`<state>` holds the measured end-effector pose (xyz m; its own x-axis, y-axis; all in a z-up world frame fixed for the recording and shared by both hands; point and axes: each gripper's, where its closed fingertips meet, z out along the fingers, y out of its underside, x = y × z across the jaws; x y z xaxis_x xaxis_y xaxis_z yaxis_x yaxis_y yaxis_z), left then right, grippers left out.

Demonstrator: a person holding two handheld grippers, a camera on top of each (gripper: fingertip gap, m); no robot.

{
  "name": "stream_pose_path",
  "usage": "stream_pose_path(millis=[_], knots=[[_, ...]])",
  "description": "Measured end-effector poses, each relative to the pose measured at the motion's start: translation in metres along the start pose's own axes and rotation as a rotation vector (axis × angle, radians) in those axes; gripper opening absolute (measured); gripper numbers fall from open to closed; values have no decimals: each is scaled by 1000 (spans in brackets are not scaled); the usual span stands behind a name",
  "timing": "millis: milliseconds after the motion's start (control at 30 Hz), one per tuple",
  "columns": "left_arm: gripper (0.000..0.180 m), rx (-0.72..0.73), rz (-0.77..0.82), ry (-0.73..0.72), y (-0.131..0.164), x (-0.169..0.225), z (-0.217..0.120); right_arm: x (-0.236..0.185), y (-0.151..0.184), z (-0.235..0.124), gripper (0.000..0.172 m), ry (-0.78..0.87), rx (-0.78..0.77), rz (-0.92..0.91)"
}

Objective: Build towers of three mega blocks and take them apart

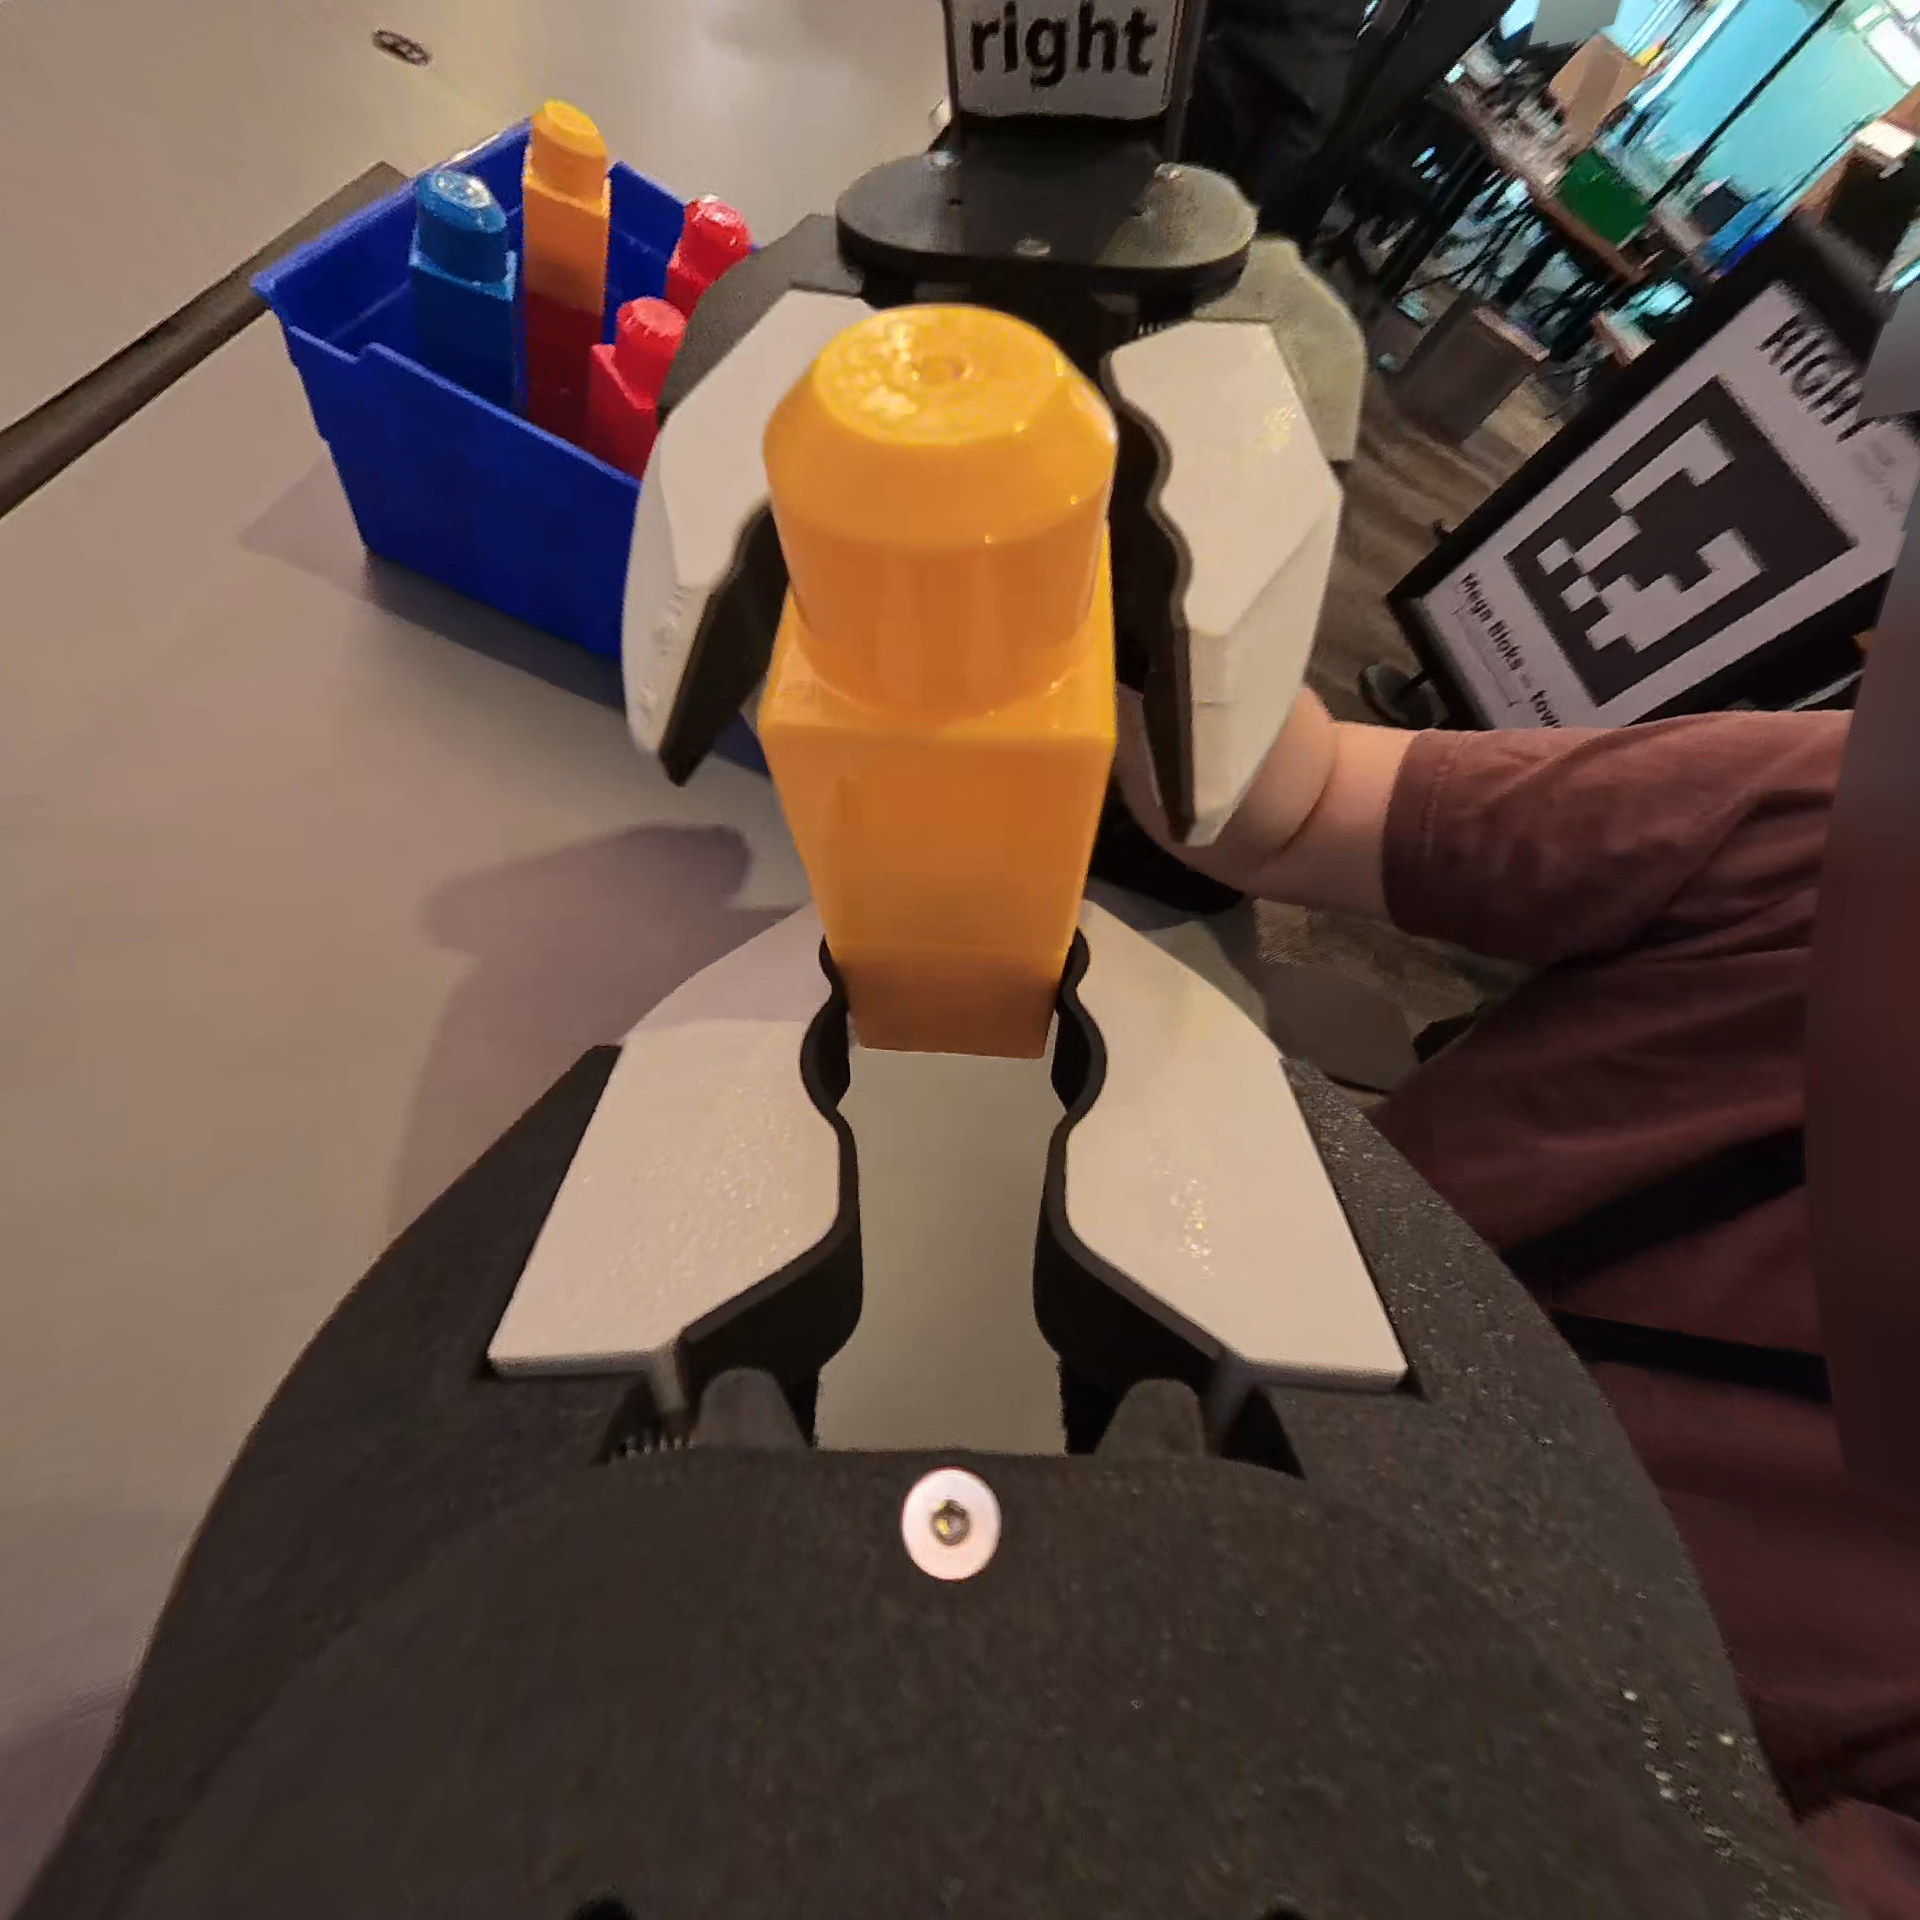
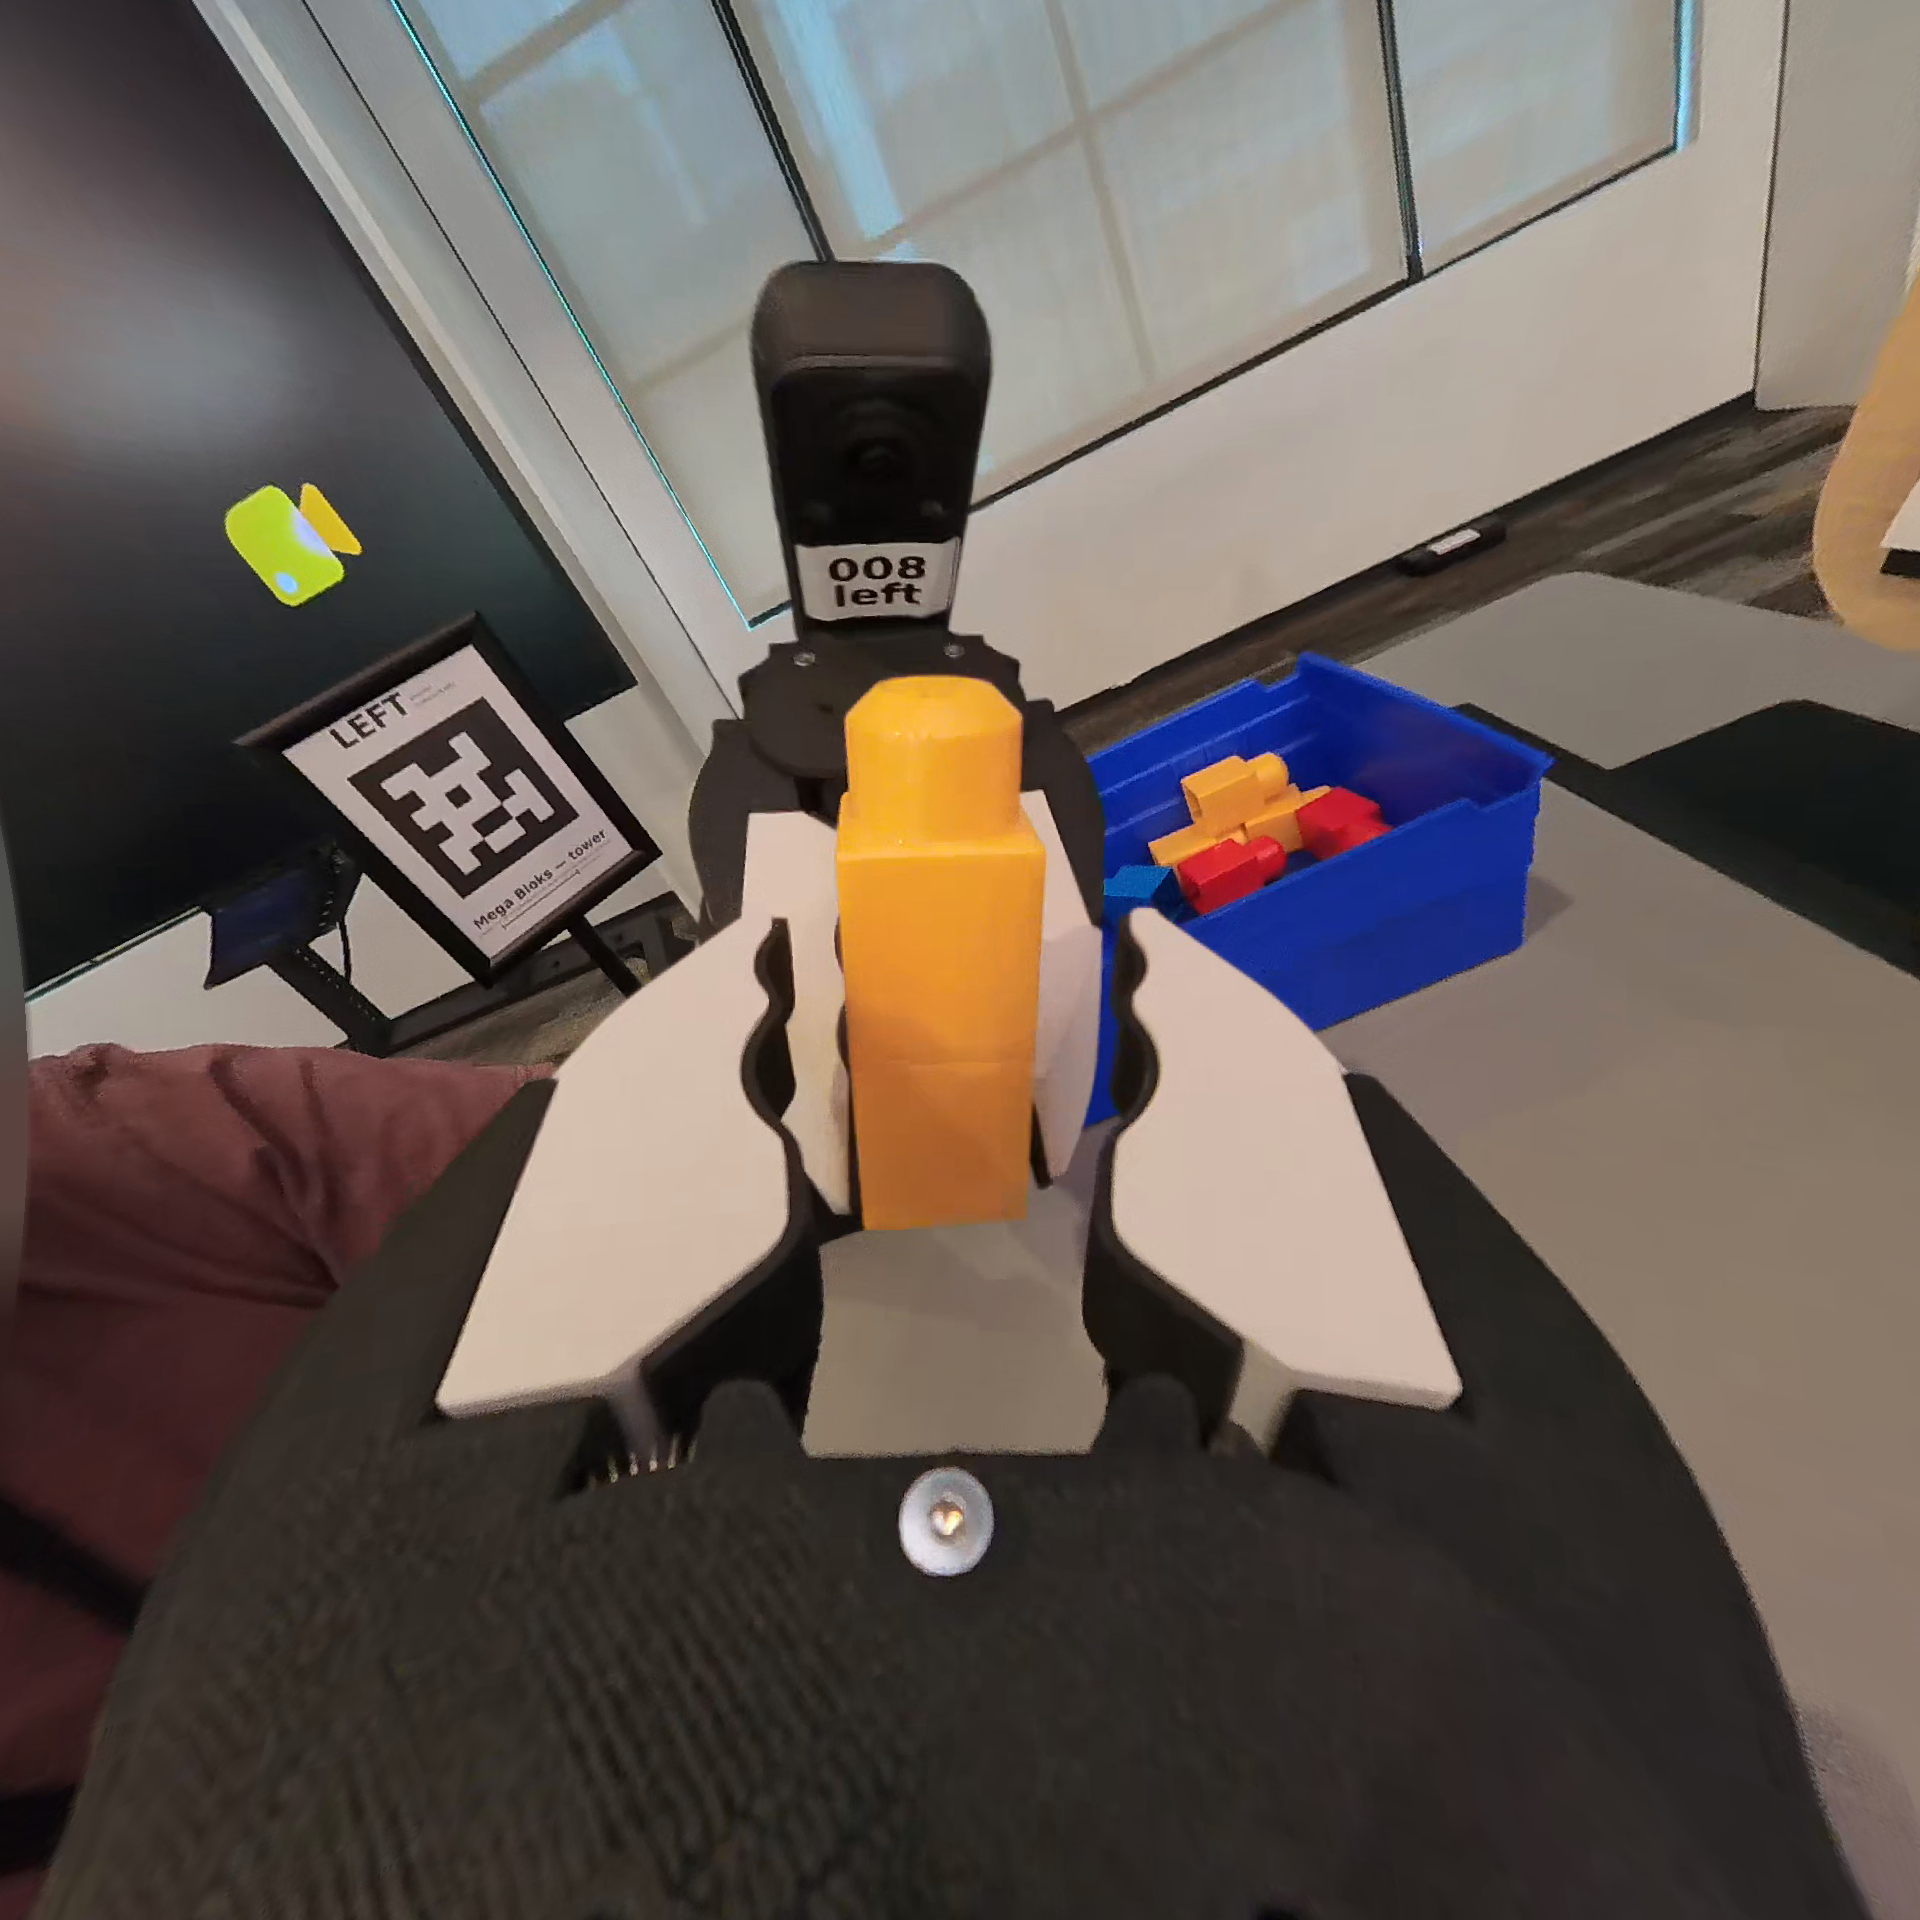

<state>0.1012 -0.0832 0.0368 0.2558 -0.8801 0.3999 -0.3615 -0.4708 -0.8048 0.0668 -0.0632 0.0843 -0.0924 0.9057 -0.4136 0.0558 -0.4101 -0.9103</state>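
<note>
Two views, left wrist first.
Left gripper [image 1: 948, 997]: jaws clamped on the bottom of an orange block stack [image 1: 935, 727], both pads pressed to its sides; stack stood upright above the grey table [image 1: 208, 831].
Right gripper [image 1: 925, 748]: faced it, fingers splayed either side of the stack's top, visible gaps on both sides.
Blue bin [image 1: 457, 488]: just beyond on the table, blocks standing in it; bare table to the left, table edge to the right.
Right wrist view: right gripper [image 2: 948, 997] wide open, pads clear of the stack [image 2: 940, 987] on both sides.
Bin [image 2: 1455, 894]: to the right, loose blocks inside, open table in front.
</note>
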Motion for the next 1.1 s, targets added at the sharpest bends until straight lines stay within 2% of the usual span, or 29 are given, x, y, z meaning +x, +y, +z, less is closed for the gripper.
stream_pose_path(millis=[67, 100, 200, 267, 333, 433, 500, 567, 633, 700, 767, 867, 1033, 1100], knots=[[36, -16, 19, -16, 2, -1, 2, -1, 6, 3, 51, -25, -26, 3], [36, -30, 25, -23, 4, -2, 3, -2, 8, 3, 37, -39, -40, -8], [43, -72, 58, -68, 9, -6, -2, 1, 8, 3, 37, 7, -55, -77], [46, -102, 96, -127, 12, -11, -21, 1, -3, -4, 37, 43, 1, -126], [38, -20, 121, -186, 2, -11, -54, -1, -15, -14, 37, 48, 50, -137], [38, 229, 171, -302, -25, -7, -121, 1, -26, -29, 37, 60, 77, -136], [52, 326, 185, -520, -23, -23, -171, 3, -31, -36, 37, 65, 104, -129], [51, 364, 175, -786, -8, -49, -216, 6, -32, -39, 37, 64, 106, -113], [35, 277, 109, -945, 20, -73, -242, 10, -31, -40, 37, 83, 102, -111], [34, 159, -28, -1009, 51, -96, -252, 13, -28, -39, 37, 86, 85, -108], [31, 47, -120, -1013, 78, -112, -252, 14, -26, -38, 37, 84, 77, -103], [27, -53, -164, -1002, 103, -127, -247, 18, -22, -37, 37, 82, 62, -87], [25, -147, -280, -1055, 135, -157, -249, 24, -19, -37, 36, 89, 47, -67], [26, -181, -383, -1056, 152, -168, -247, 25, -19, -37, 36, 89, 49, -63]])
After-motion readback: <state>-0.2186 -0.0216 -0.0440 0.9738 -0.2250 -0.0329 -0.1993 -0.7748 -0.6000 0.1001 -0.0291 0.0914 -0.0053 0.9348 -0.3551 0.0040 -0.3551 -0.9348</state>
